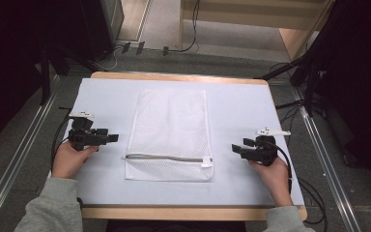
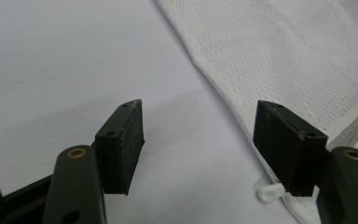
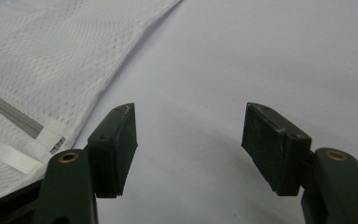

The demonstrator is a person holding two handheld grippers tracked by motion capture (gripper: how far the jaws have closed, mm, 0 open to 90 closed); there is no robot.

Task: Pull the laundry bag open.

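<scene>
A white mesh laundry bag (image 1: 169, 135) lay flat on the pale sheet covering the tabletop (image 1: 241, 111), its long side running away from the person and its grey zipper (image 1: 166, 158) crossing the near end. The left gripper (image 1: 111, 138) rested on the sheet just beside the bag's left edge, jaws pointing inward at it. The right gripper (image 1: 235, 148) sat a little farther off on the opposite side, also pointing inward, roughly level with the zipper. Both stood wide apart and held nothing.

In the left gripper view, the left gripper (image 2: 198, 140) framed bare sheet, with the bag's hemmed edge (image 2: 223, 93) running just ahead and toward its right jaw; a small clear tab (image 2: 270, 192) showed beside that jaw. In the right gripper view, the right gripper (image 3: 189, 144) faced empty sheet, while the bag's corner, the zipper end (image 3: 51, 137) and a white pull tag (image 3: 14, 158) lay off beyond its left jaw.

This looked like the approach step, before any contact with the bag. Whether the work was opening the zipper or folding the bag could not be told. Either way, the next move would likely call for each gripper to slide inward until an edge or the pull tag sat between its jaws, then close low enough to pinch the thin mesh without catching the sheet beneath.
</scene>
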